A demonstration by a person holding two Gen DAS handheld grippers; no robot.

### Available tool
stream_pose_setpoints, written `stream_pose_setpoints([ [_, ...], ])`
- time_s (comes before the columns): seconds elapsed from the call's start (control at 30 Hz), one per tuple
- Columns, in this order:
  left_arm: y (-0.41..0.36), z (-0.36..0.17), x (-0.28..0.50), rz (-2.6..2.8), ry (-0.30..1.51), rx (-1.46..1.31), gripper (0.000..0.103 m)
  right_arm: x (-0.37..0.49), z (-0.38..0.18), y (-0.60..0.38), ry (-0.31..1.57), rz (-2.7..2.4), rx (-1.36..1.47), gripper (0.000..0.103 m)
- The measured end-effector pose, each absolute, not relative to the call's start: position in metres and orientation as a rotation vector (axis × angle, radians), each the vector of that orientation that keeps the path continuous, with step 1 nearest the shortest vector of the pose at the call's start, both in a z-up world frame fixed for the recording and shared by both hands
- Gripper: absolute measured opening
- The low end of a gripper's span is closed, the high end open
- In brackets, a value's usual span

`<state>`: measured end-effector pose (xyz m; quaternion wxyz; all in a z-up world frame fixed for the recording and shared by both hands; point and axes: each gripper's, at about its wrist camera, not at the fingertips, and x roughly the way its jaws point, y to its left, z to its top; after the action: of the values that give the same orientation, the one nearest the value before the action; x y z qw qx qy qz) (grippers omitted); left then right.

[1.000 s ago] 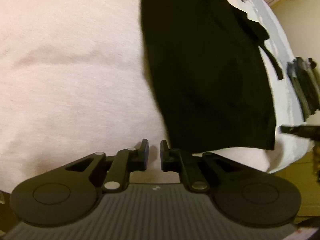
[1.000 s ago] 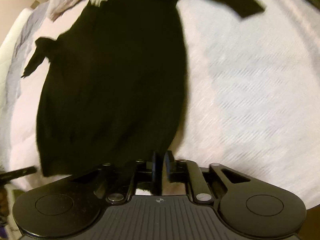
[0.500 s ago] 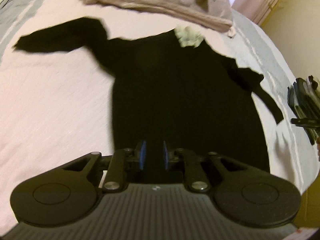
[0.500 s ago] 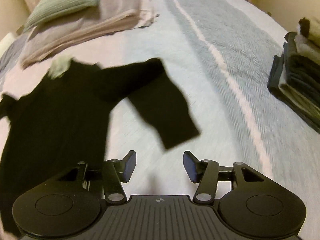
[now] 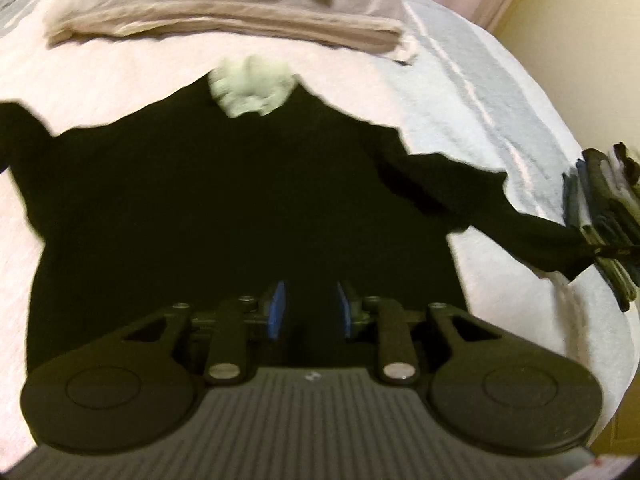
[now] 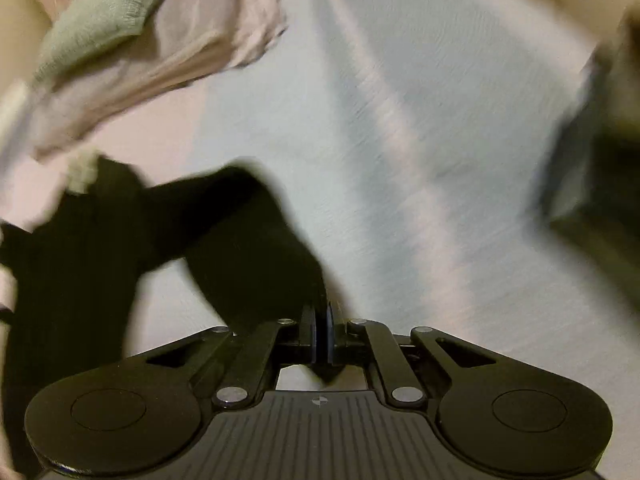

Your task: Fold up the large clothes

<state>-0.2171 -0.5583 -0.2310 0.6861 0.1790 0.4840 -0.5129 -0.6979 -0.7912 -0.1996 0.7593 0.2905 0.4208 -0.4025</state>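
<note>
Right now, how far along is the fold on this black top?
Done: the black top lies spread flat on the bed, body smoothed out. In hand: the right tool is shut on the end of the sleeve; the left tool is open over the hem. Left: no fold shows yet, so both sleeves and the body remain, then probably the folded stack.

The garment (image 5: 224,208) lies spread on the bed (image 5: 460,92). Behind the garment rests a stack of folded bedding (image 5: 224,12). Right of the garment sits a clothes pile (image 5: 604,216).
</note>
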Motion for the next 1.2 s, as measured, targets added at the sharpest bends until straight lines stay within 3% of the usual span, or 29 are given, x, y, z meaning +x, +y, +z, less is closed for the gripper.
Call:
stream_pose_setpoints([
  [0.13,-0.577,-0.233,-0.230,-1.188,1.084,0.422,0.024,-0.734,-0.178,-0.795,1.014,-1.029,0.416,0.001],
  [0.27,-0.588,-0.240,-0.242,-1.209,1.098,0.460,0.024,-0.759,-0.199,-0.809,1.089,-1.063,0.486,0.001],
  [0.43,-0.601,-0.243,-0.252,-1.246,1.079,0.502,0.028,-0.786,-0.218,-0.819,1.047,-1.079,0.716,0.003],
  [0.53,-0.622,-0.246,-0.262,-1.294,1.048,0.539,0.029,-0.788,-0.218,-0.804,1.065,-1.135,0.653,0.021],
  [0.6,-0.642,-0.250,-0.270,-1.354,1.007,0.581,0.031,-0.788,-0.217,-0.795,1.070,-1.153,0.583,0.049],
  [0.63,-0.653,-0.252,-0.276,-1.382,0.990,0.604,0.031,-0.789,-0.215,-0.788,1.065,-1.156,0.542,0.053],
  [1.07,-0.763,-0.303,-0.314,-1.581,0.818,0.870,0.031,-0.743,-0.285,-0.733,1.291,-0.709,-0.142,0.055],
  [1.13,-0.768,-0.306,-0.312,-1.581,0.820,0.880,0.031,-0.742,-0.291,-0.735,1.288,-0.682,-0.191,0.049],
  [1.17,-0.769,-0.306,-0.311,-1.577,0.819,0.882,0.031,-0.743,-0.290,-0.736,1.281,-0.674,-0.183,0.008],
  [1.2,-0.770,-0.304,-0.310,-1.581,0.820,0.881,0.031,-0.743,-0.285,-0.739,1.281,-0.688,-0.156,0.000],
])
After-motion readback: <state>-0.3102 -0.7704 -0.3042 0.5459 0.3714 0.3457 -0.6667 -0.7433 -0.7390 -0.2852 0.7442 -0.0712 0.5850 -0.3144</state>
